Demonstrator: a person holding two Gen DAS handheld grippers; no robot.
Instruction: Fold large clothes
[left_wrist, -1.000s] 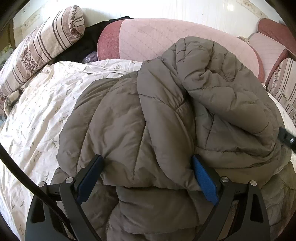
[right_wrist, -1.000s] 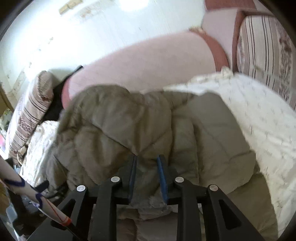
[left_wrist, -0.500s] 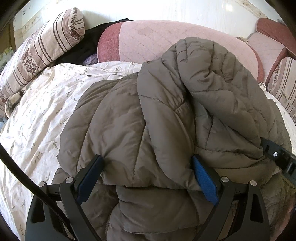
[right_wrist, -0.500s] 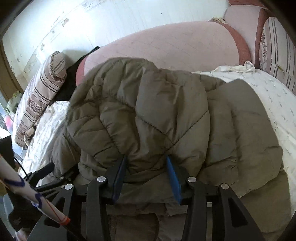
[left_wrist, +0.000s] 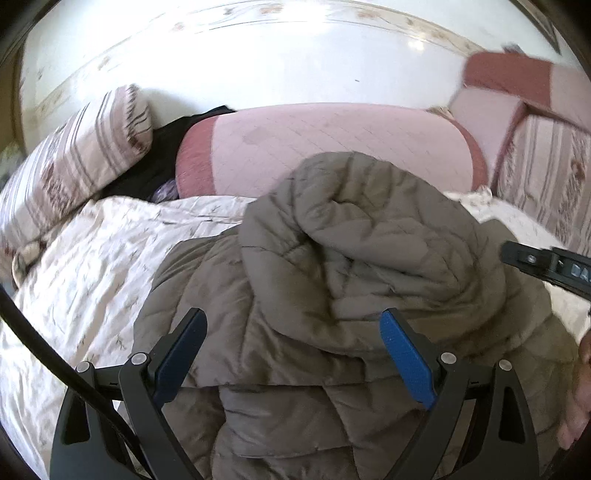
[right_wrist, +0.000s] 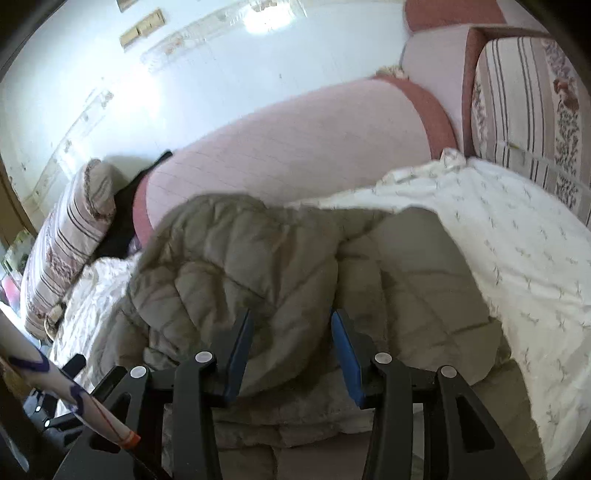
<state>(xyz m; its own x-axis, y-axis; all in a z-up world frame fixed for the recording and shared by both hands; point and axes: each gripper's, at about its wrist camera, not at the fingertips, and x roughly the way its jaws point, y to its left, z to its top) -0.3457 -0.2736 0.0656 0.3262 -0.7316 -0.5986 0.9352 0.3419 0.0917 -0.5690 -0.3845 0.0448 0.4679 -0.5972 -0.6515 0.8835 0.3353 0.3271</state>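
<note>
Here, floral bedsheet (left_wrist: 92, 280) under quilted grey coat (left_wrist: 332, 258), pink headboard (left_wrist: 332, 147) behind; left claw (left_wrist: 291, 354) and right claw (right_wrist: 291, 347) both apart.

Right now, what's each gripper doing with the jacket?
Left gripper: open wide, holding nothing, over the puffer jacket.
Right gripper: partly open, jacket bulging between its fingers, not visibly pinched.

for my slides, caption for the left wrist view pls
Left gripper open above a folded grey puffer jacket on a floral sheet.
</note>
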